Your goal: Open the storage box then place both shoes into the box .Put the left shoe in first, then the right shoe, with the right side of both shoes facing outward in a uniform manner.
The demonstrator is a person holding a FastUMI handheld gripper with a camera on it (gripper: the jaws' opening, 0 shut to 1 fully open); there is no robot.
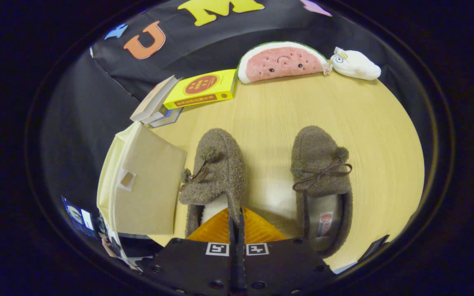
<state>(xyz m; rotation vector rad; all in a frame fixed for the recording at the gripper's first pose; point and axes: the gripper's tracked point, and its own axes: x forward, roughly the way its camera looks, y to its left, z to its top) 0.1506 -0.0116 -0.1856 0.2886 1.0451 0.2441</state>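
Observation:
Two brown fuzzy slippers with bow laces lie side by side on the wooden table, toes pointing away from me. My gripper is shut on the collar's right edge of the slipper on the left, which leans over toward the box. To the right of my fingers, the other slipper sits flat with its opening toward me. A beige storage box stands just left of the held slipper, with a flat tan panel bearing a small tab facing me. I cannot tell whether its lid is open.
A yellow book and a small stack of books lie beyond the box. At the table's far edge, a watermelon-slice plush and a white plush rest against the black cloth wall.

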